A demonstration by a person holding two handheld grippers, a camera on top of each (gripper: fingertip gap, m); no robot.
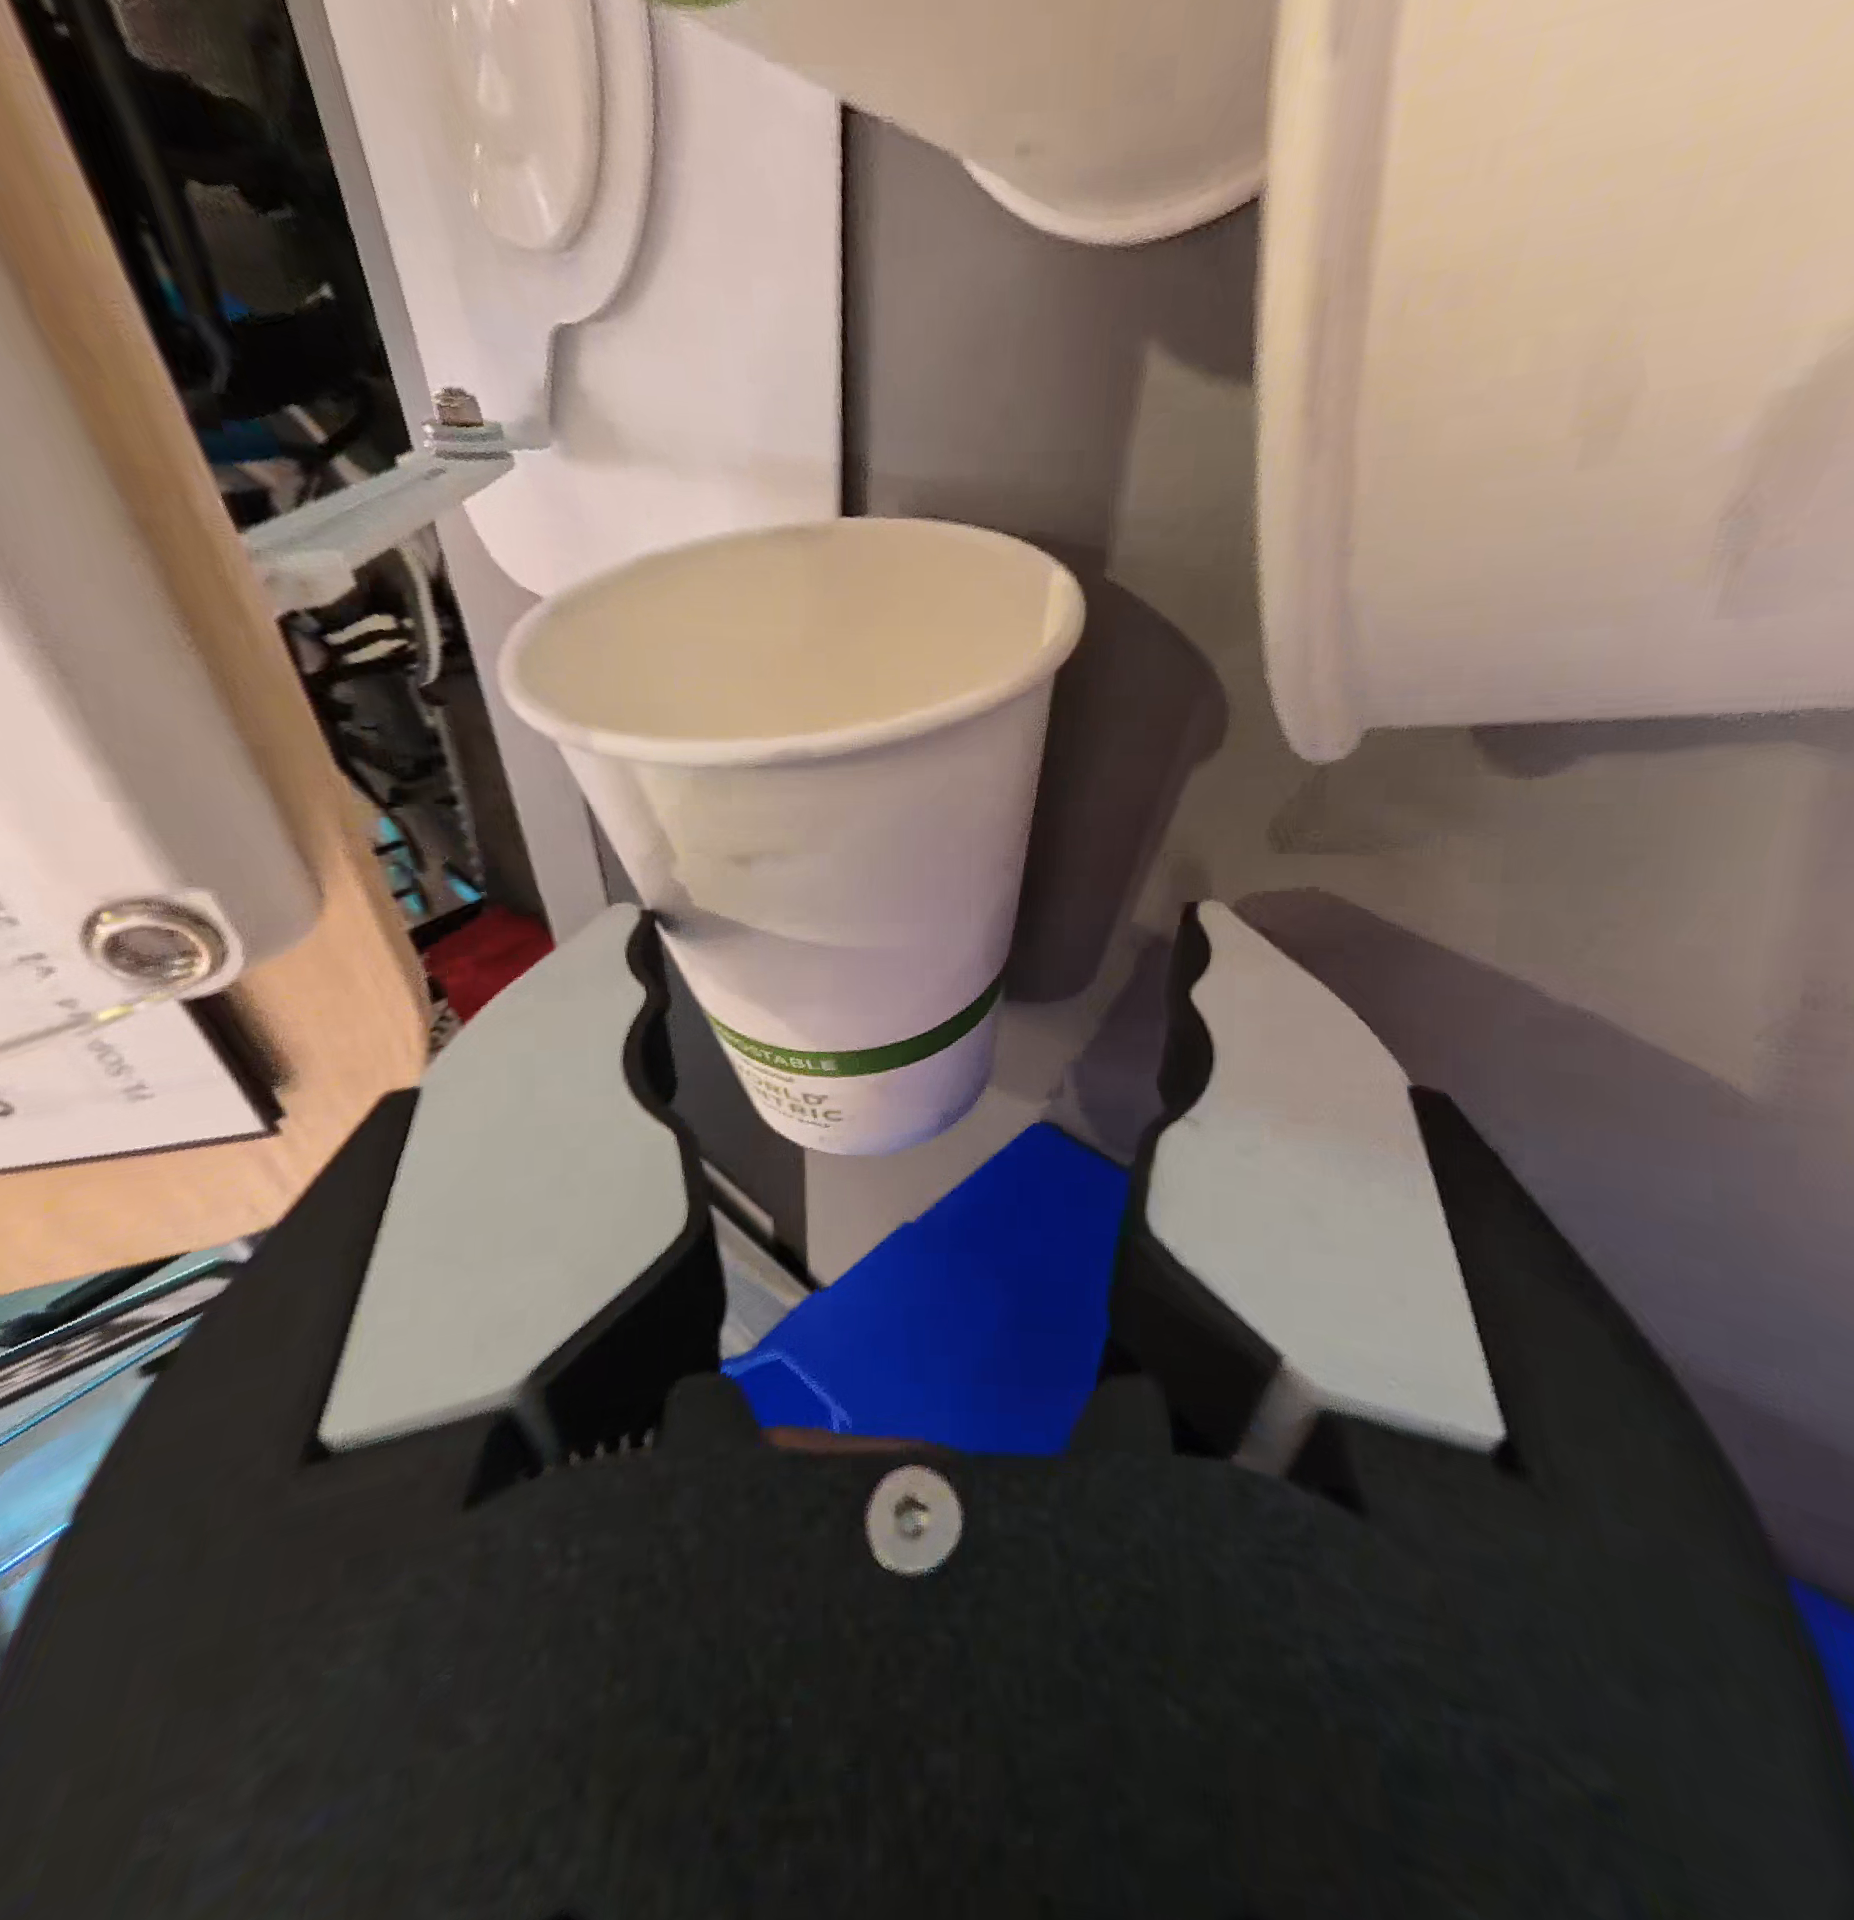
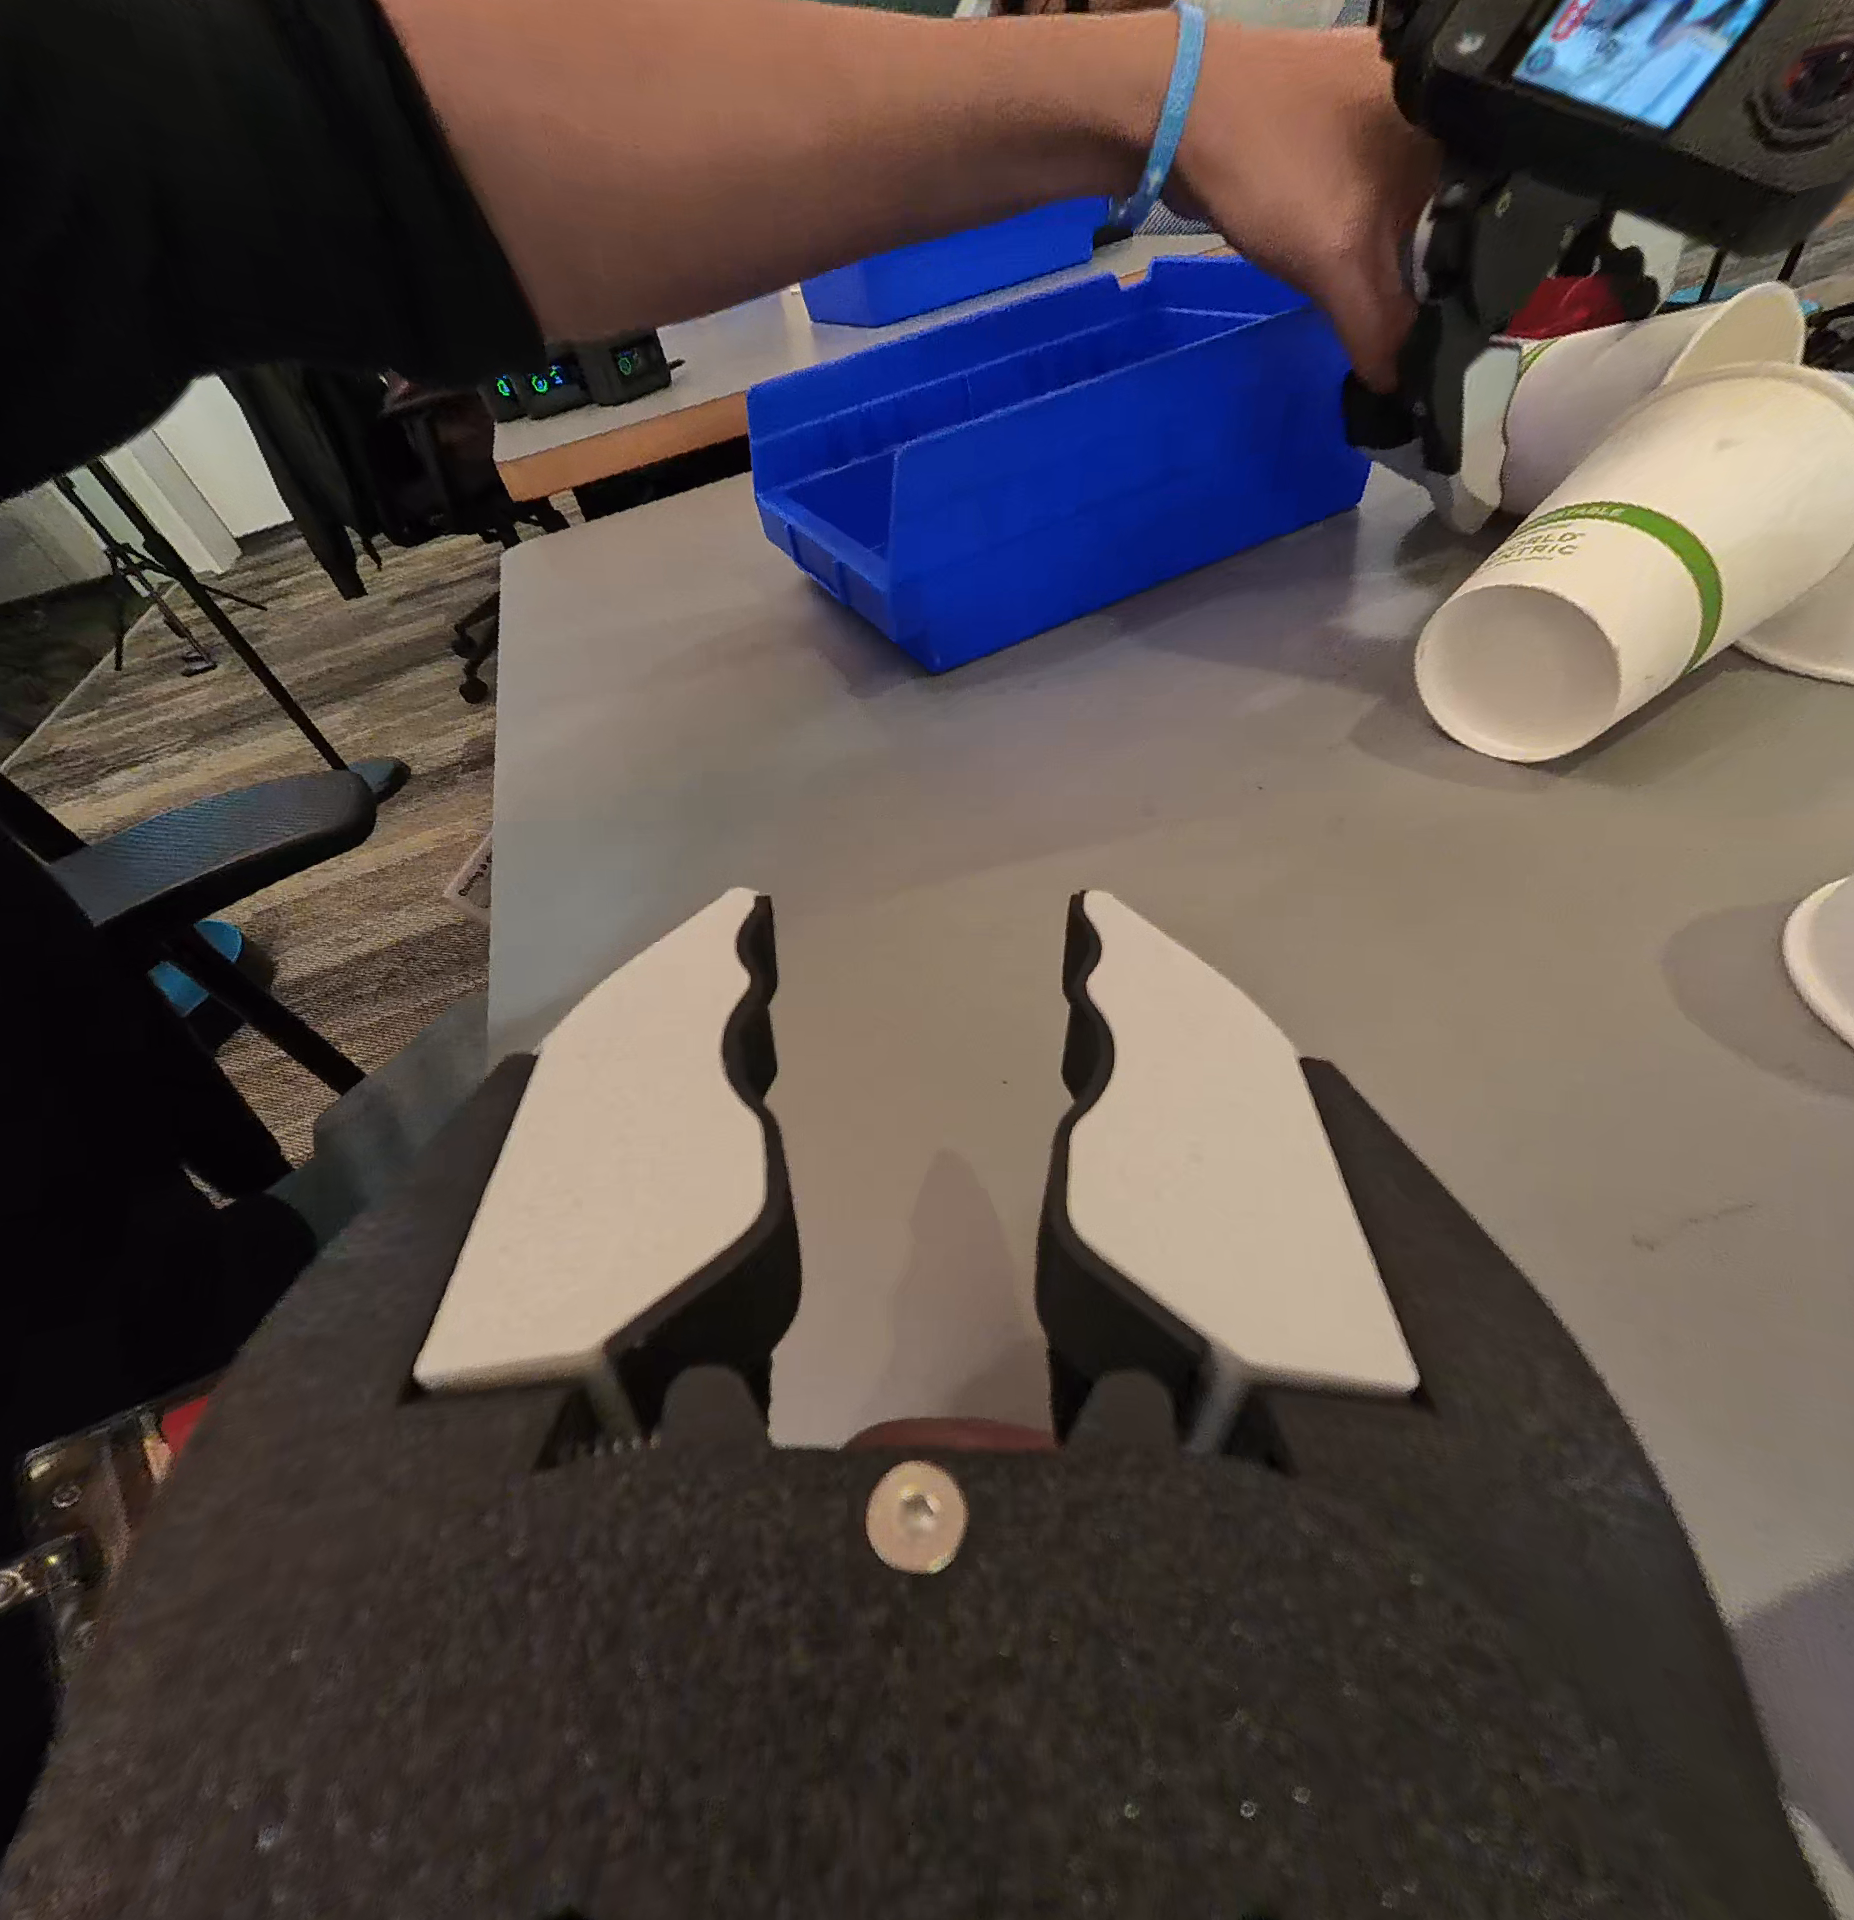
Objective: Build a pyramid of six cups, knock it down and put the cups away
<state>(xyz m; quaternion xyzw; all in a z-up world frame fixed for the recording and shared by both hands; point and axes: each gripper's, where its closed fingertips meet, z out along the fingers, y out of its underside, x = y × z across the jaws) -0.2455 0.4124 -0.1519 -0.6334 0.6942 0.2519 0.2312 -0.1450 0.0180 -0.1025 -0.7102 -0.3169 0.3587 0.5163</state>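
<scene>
Three cups [image 1: 798, 821] are seen ahead of the left gripper [image 1: 918, 935], fingers spread wide; the right gripper [image 2: 918, 925] is held empty, fingers narrowly parted; one bin [image 2: 1048, 468] beyond.

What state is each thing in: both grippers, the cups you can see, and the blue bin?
left gripper: open, a cup between its fingers, not clamped
right gripper: open, empty, over the table
green-banded cup: lying on its side
cup at the left gripper: mouth facing the camera
blue bin: no cups visible inside
</scene>
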